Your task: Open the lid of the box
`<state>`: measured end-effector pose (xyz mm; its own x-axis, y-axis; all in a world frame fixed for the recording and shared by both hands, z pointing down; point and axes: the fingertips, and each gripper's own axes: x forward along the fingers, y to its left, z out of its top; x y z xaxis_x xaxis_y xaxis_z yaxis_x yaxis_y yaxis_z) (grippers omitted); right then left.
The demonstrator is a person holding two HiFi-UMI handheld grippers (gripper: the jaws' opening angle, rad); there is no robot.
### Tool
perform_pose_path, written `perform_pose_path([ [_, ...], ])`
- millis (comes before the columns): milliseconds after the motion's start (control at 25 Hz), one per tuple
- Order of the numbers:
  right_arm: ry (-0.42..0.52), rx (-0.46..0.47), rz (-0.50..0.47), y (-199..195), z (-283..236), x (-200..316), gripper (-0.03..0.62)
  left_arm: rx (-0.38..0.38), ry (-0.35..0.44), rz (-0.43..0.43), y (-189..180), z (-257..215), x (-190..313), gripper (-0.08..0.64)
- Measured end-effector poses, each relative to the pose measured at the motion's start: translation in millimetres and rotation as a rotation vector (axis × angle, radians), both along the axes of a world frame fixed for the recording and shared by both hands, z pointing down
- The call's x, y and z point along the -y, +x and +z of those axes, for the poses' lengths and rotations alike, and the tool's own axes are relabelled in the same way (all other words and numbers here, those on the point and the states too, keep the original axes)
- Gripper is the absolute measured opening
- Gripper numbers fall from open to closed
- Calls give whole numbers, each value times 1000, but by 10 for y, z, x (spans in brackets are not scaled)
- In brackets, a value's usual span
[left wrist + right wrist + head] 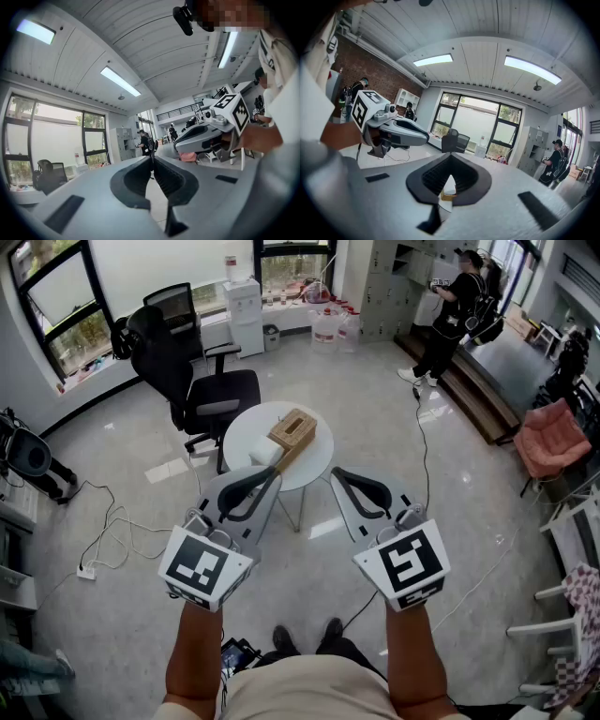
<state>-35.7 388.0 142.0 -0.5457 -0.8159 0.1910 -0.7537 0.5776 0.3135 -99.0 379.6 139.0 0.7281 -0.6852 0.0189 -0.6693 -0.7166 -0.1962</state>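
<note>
A brown box with a slot in its closed lid lies on a small round white table, and a white block rests against its near end. Both grippers hover in front of the table, pointing at it, held above the floor. My left gripper is shut with nothing between its jaws, its tip just short of the white block. My right gripper is also shut and empty, near the table's right front edge. Through the slit under its tips a sliver of the box shows.
A black office chair stands behind the table on the left. Cables and a power strip lie on the floor at left. A person in black stands at the far right by a raised platform. A pink chair is at right.
</note>
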Motion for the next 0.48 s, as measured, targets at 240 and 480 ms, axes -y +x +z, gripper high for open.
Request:
perform_pose_path([
  [240,-7,-4,5,11,118,20,-11,10,-20,-3,9,116,11,23],
  [480,-13,-5,17,-17,158,62,-11,4,-24,11,-11,160,48,23],
])
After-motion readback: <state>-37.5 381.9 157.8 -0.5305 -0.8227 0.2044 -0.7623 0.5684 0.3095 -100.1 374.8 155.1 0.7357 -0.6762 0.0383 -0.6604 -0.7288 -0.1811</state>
